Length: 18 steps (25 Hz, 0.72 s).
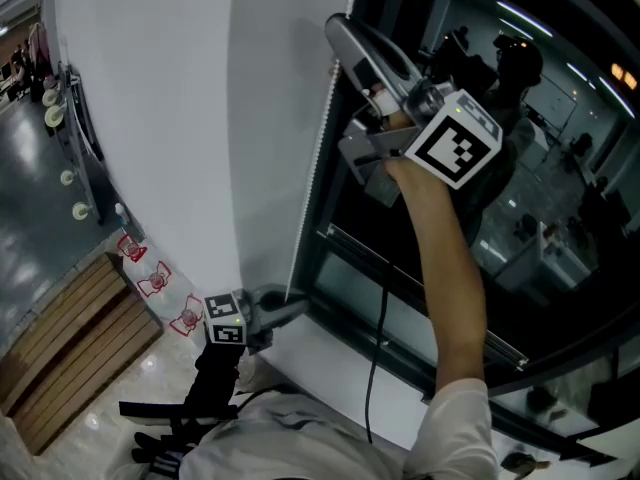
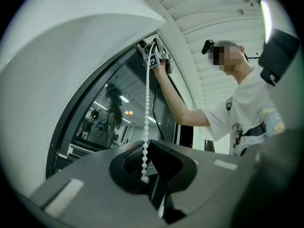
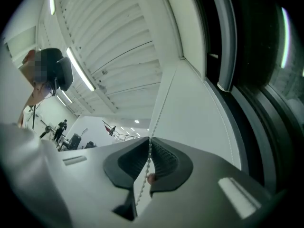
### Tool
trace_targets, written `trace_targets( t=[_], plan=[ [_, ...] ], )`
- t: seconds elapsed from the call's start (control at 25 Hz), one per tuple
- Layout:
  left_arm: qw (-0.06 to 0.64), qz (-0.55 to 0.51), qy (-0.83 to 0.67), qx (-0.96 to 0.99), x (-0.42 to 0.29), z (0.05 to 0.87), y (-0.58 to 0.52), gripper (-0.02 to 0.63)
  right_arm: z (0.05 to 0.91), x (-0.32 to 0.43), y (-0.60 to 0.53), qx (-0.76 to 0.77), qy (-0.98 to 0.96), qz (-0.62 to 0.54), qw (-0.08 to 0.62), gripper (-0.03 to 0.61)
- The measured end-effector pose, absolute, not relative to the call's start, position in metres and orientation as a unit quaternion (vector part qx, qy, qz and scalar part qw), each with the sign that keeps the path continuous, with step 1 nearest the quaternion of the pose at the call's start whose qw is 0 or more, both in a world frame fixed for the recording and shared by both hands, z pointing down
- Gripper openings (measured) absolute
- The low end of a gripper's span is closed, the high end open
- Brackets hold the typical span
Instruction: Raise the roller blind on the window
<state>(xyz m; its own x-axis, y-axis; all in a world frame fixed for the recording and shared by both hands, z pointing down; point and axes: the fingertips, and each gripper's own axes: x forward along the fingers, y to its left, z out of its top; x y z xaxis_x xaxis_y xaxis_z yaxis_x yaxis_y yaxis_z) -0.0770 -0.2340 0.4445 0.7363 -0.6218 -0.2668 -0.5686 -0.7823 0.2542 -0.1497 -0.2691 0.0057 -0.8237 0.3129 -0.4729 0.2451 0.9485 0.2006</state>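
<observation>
Jaws of the left gripper (image 2: 148,161) are pressed together on the lower end of the white bead chain (image 2: 147,113). This gripper sits low down by the window sill (image 1: 330,363), at the bottom corner of the roller blind (image 1: 180,118). From there the chain runs straight up along the blind's right edge, where white fabric meets the dark glass of the window (image 1: 540,178). High on that same edge, on a raised arm, the right gripper (image 3: 148,148) also has its jaws closed on the chain, with beads passing between the ribbed pads. The blind's fabric hangs almost to the sill, so the raising looks barely begun and most of the pulling seems left to do. No containers show in any view
</observation>
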Motion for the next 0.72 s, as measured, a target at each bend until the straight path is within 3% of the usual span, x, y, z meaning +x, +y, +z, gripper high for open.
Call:
trace_targets(
  t=[0.4,0.72],
  plan=[
    [0.083,-0.166,-0.315,0.931,-0.072,0.447,-0.234,-0.002,0.02,-0.143,-0.268,0.15,0.951,0.028,0.269,0.012],
    [0.086,-0.16,-0.311,0.933,-0.069,0.448,-0.233,-0.002,0.094,-0.159,-0.267,0.144,0.964,0.016,0.223,0.012]
  ],
)
